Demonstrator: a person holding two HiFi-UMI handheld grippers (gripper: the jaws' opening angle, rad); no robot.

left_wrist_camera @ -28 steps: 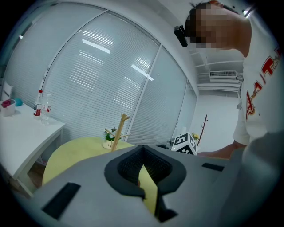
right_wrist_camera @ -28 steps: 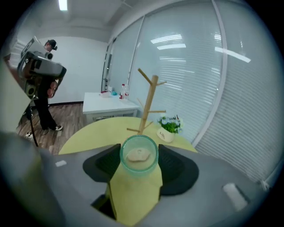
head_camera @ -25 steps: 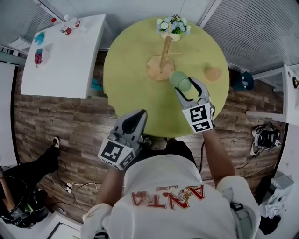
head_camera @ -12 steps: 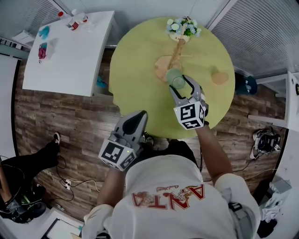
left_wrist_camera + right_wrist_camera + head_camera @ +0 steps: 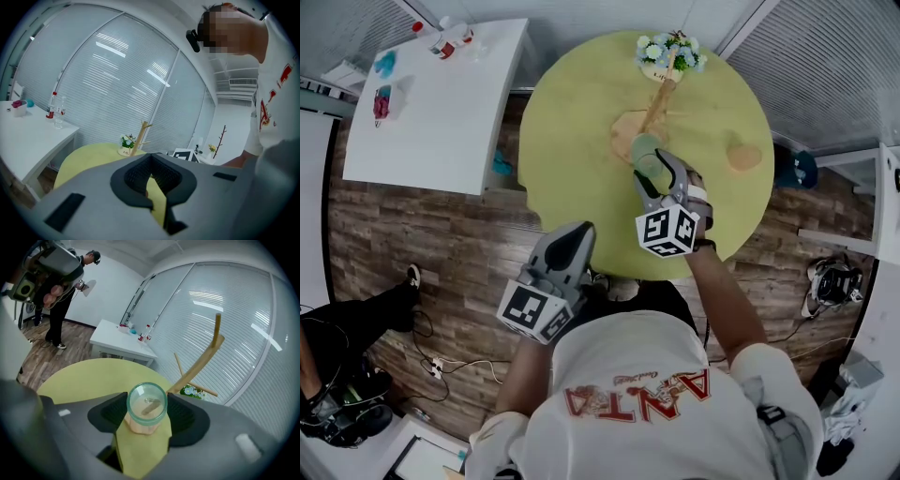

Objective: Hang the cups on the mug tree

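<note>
Cup [image 5: 146,404], translucent pale green glass, round rim

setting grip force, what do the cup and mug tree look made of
Cup: pale green glass by the look, possibly clear plastic; see-through with a glossy rim. Mug tree: bare light wood, matte; tan stem and pegs with no shine.

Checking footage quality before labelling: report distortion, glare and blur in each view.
Head view: fisheye bends the floor and the round table; sharp, evenly lit. Left gripper view: dark vignetted corners, light reflections streak the blinds, mosaic patch at upper right. Right gripper view: blinds curve strongly; the green cup in the right tool is sharp.
</note>
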